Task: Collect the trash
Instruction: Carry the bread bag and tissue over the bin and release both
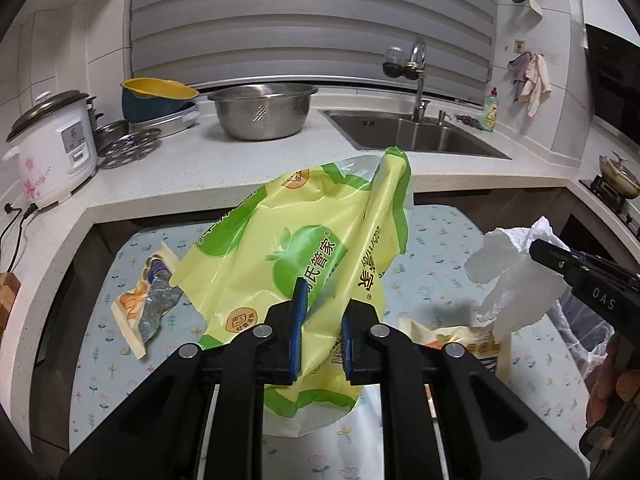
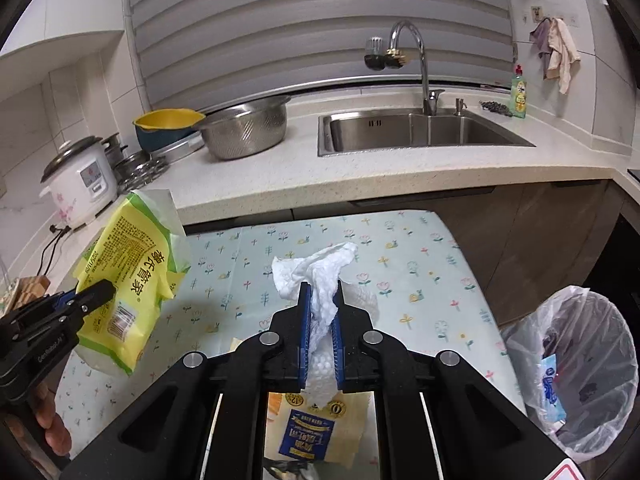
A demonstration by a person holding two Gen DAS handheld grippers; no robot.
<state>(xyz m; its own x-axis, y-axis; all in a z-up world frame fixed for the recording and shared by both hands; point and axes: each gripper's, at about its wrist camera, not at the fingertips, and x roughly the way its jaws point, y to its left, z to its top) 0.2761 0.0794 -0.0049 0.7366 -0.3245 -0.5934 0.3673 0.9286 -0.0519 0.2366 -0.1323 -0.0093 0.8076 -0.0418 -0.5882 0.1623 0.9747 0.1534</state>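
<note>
My left gripper [image 1: 323,312] is shut on a yellow-green plastic bag [image 1: 288,248] and holds it up above the flowered table [image 1: 432,240]. The bag also shows at the left of the right wrist view [image 2: 128,280]. My right gripper [image 2: 321,312] is shut on a crumpled white paper towel [image 2: 320,276], held above the table [image 2: 420,264]; the towel shows at the right of the left wrist view [image 1: 508,276]. A torn snack wrapper [image 1: 148,304] lies on the table's left. A cream packet [image 2: 316,428] lies under my right gripper. A bin with a clear liner [image 2: 580,372] stands at the right.
A white counter [image 1: 240,168] runs behind the table with a rice cooker [image 1: 52,144], a steel colander bowl [image 1: 262,110], a sink [image 2: 424,132] and a tap [image 2: 416,64]. A stove with a pan [image 1: 618,176] is at the far right.
</note>
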